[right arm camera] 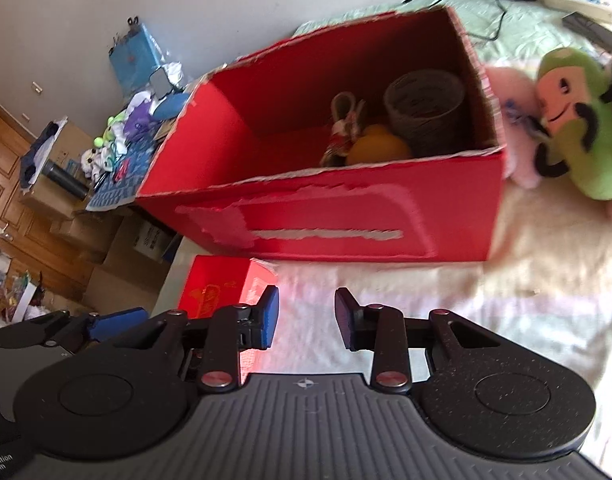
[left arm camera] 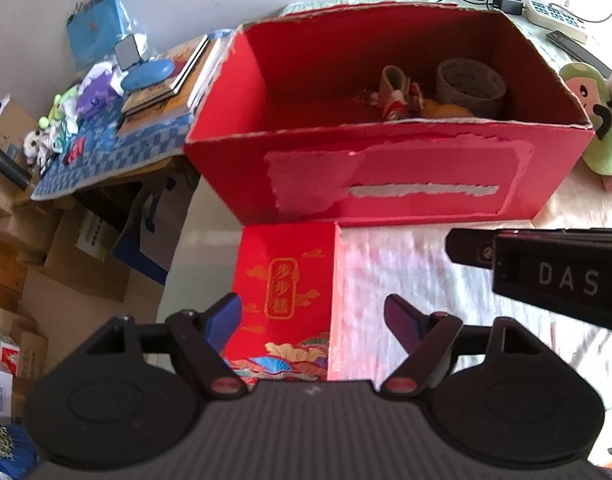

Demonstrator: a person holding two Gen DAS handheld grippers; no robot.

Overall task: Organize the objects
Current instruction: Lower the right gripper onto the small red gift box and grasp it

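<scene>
- Off to the far left of both tongs there's a cluttered side table (left arm camera: 106, 152) with a blue checked cloth, a stack of books (left arm camera: 170, 80) and a bunch of small toys, cardboard boxes piled on the floor below it.
- Left gripper (left arm camera: 313, 320): jaws spread wide and holding nothing. It hovers over a small red gift box (left arm camera: 286, 292) with gold lettering, which sits under and between its fingers, a bit toward the left one.
- Straight ahead of both tongs is the big red box (left arm camera: 385, 176), open on top (its front face has torn, peeled patches). The small gift box touches its front wall at the left end.
- Inside the big box, toward its right end: a little knotted fabric thing (right arm camera: 343, 132), an orange round object (right arm camera: 375, 148) and a grey roll (right arm camera: 425, 108), all bunched together.
- Right gripper (right arm camera: 306, 316): also released, nothing between the pads, hanging over the pale bedspread (right arm camera: 505, 300) just right of the gift box.
- Ahead and to the right of the right tong, a green plush toy (right arm camera: 577, 128) lies beside the big box's right end, against something pink.
- Far back right: a power strip (left arm camera: 553, 18) with cables.
</scene>
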